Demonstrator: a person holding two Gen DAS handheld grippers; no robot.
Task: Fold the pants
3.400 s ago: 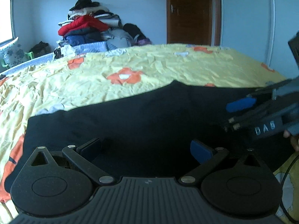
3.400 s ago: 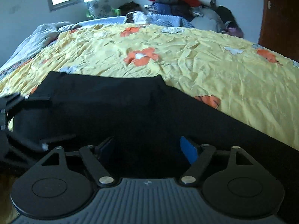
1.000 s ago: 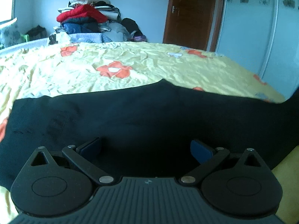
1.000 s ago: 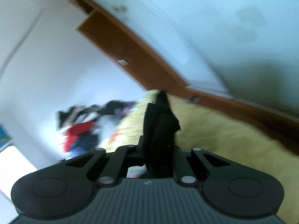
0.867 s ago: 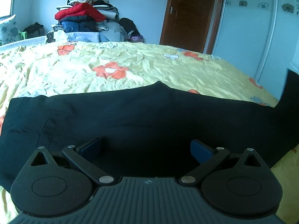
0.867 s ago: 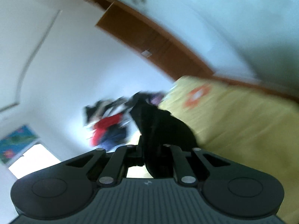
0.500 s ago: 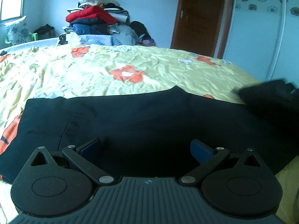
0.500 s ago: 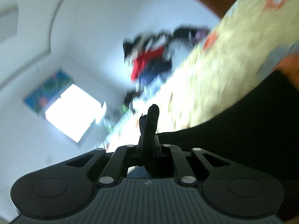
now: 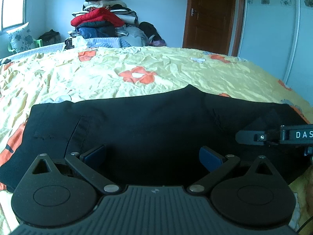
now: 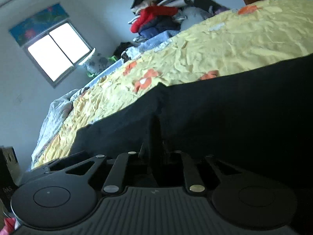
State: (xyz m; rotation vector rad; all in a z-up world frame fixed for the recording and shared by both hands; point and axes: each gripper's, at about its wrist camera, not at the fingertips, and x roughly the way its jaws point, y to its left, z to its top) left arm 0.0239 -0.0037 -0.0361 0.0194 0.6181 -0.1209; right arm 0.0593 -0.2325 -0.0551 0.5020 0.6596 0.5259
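the black pants (image 9: 148, 125) now lie doubled across the near edge of the yellow flowered bed (image 9: 137, 68): a second ago the right gripper (image 10: 156, 137) was swinging a bunched leg end through the air, and now that end rests over the rest of the cloth toward three o'clock. its jaws are just starting to part, a thin strip of black fabric between them, pads not clearly off it yet. so the lengthwise fold looks laid, release under way. the left gripper (image 9: 152, 154) hovers at six o'clock, jaws wide apart, nothing in them, no different from a moment back. no containers here, only a clothes heap (image 9: 105, 25) at eleven o'clock
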